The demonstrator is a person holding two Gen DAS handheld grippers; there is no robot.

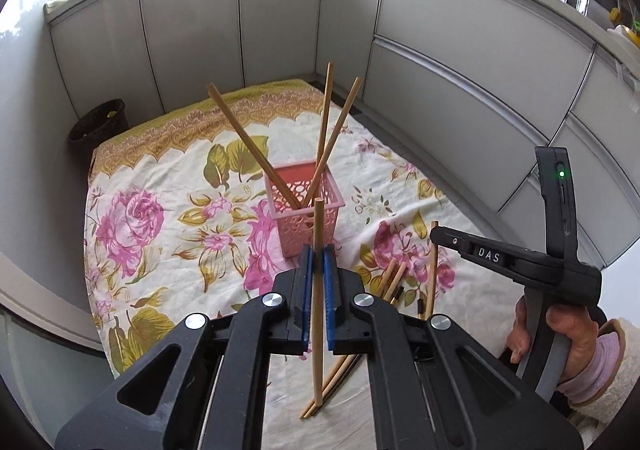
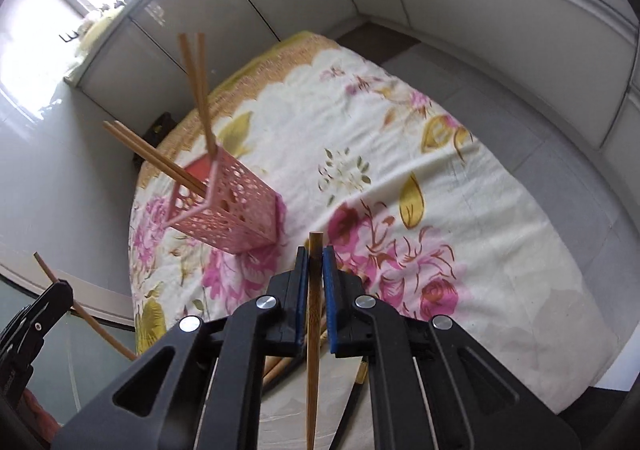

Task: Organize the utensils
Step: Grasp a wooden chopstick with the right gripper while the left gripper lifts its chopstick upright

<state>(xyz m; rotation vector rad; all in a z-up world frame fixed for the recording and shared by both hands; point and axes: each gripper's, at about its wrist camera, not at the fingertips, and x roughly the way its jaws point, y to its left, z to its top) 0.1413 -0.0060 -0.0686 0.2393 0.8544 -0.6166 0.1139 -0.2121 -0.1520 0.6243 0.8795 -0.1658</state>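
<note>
left wrist view: pink basket (image 1: 306, 206) with three chopsticks (image 1: 326, 122); both jaws each clamping a chopstick

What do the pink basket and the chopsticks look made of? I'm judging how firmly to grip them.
Pink basket: looks like moulded plastic, matte, with walls pierced by regular round holes. Chopsticks, as the one in the left claw: likely bamboo or light wood, unvarnished tan with faint lengthwise grain.

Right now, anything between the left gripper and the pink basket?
Left wrist view: only bare floral cloth between left gripper and pink basket; the gripped chopstick overlaps it in the picture.
</note>
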